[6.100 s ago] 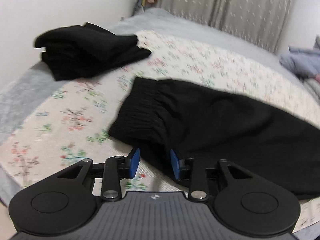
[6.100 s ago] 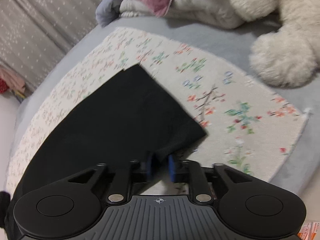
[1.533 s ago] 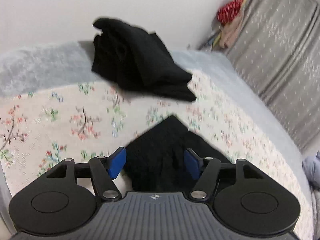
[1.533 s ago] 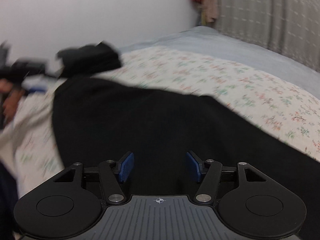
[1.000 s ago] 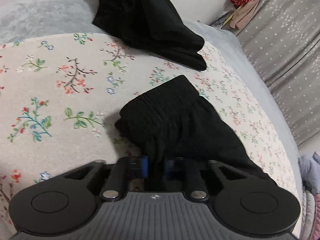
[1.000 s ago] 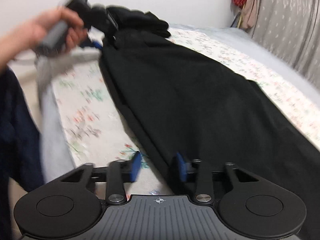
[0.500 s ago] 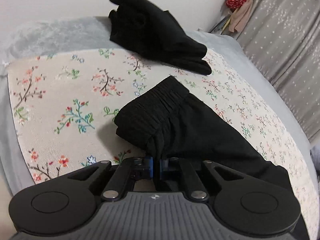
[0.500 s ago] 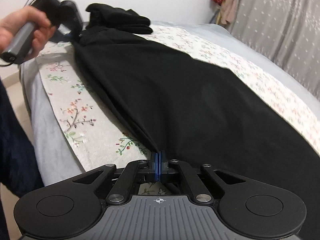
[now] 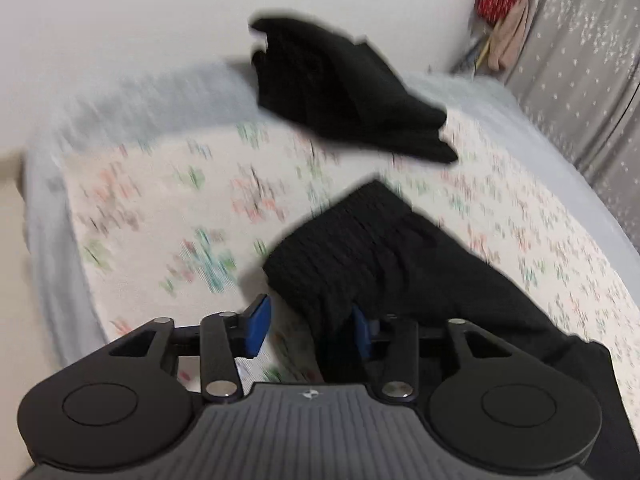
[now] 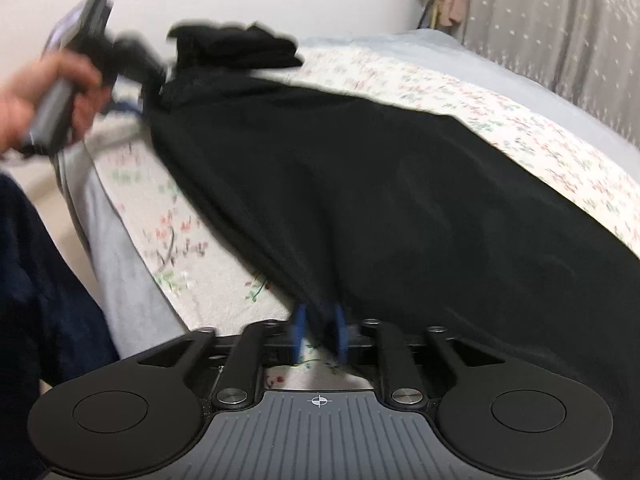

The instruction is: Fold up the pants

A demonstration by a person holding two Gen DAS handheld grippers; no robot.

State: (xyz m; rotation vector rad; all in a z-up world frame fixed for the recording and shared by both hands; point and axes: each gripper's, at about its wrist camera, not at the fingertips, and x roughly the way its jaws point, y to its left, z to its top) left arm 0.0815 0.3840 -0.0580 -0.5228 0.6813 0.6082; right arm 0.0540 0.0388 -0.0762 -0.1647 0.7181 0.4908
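Black pants (image 10: 380,184) lie lengthwise on the floral bed cover. Their ribbed waistband (image 9: 344,248) shows in the left wrist view. My left gripper (image 9: 308,326) is open at the waistband's near corner, with fabric drooping between its blue pads. My right gripper (image 10: 318,330) is partly open at the pants' near edge, with the fabric edge between its pads. The left gripper also shows in the right wrist view (image 10: 132,68), held in a hand at the waistband end. Both views are blurred.
A folded pile of black clothes (image 9: 344,88) lies on the bed's far corner by the white wall. The floral cover (image 9: 168,216) lies on a grey sheet (image 10: 116,240). Grey curtains (image 10: 560,16) hang at the right. The person's dark clothing (image 10: 36,280) is at the left.
Both grippers were shut on the pants half a second ago. Now the left has opened wide and the right has opened a little. The views have pulled back slightly.
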